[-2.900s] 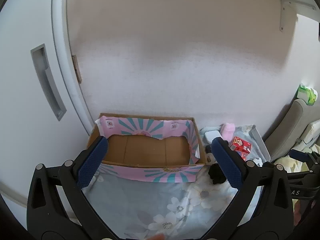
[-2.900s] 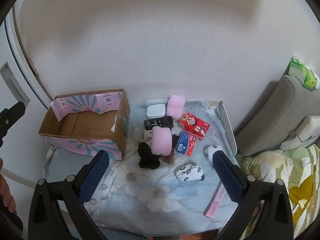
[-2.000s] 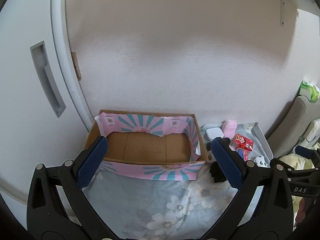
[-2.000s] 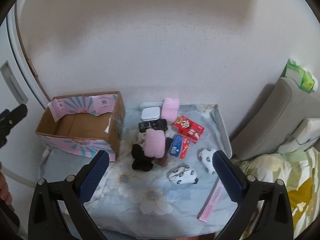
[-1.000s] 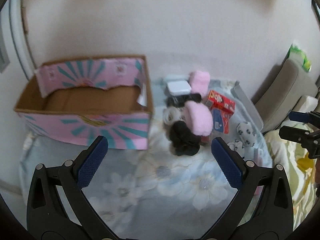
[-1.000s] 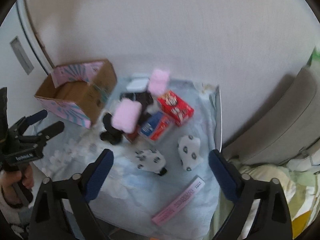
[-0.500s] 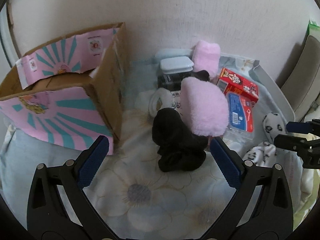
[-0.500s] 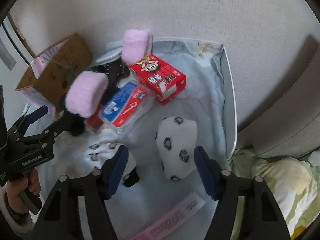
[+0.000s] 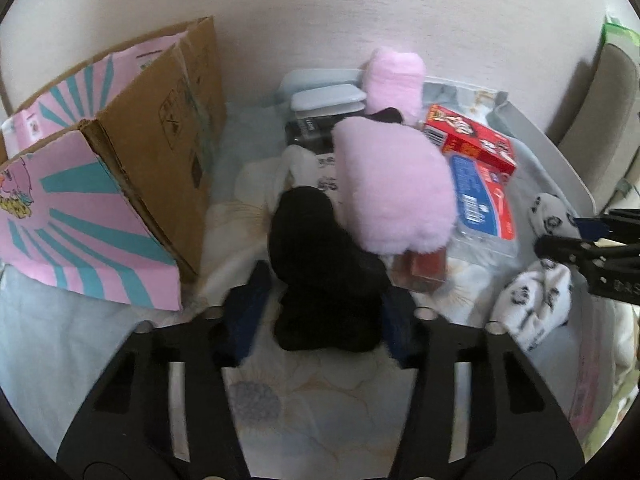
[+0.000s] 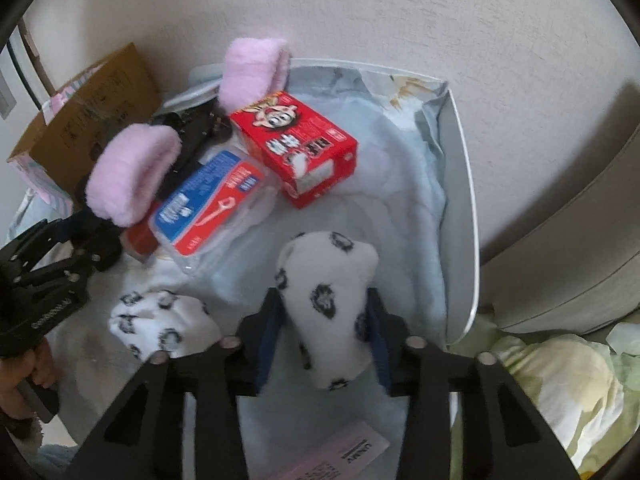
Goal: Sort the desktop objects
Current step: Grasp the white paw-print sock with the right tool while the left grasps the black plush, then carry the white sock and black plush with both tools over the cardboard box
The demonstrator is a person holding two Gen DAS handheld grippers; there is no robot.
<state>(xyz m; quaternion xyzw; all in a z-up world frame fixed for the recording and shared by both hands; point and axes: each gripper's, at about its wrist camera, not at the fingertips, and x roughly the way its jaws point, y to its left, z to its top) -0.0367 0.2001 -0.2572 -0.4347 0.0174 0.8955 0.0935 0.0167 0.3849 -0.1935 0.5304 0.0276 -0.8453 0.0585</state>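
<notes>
My left gripper has closed its blue pads on a black rolled sock lying on the floral cloth, just right of the pink-and-teal cardboard box. A pink fluffy sock rests against the black one. My right gripper is shut on a white sock with black spots. A second spotted sock lies to its left. The left gripper also shows at the left edge of the right wrist view.
A red box, a blue-and-red packet, a second pink sock, white cases and a dark item lie behind. A grey tray rim bounds the right side. A pink strip lies in front. Bedding is at right.
Both grippers moved down and forward to the cloth. The left pads closed on the black sock, and the right pads closed on the spotted sock.
</notes>
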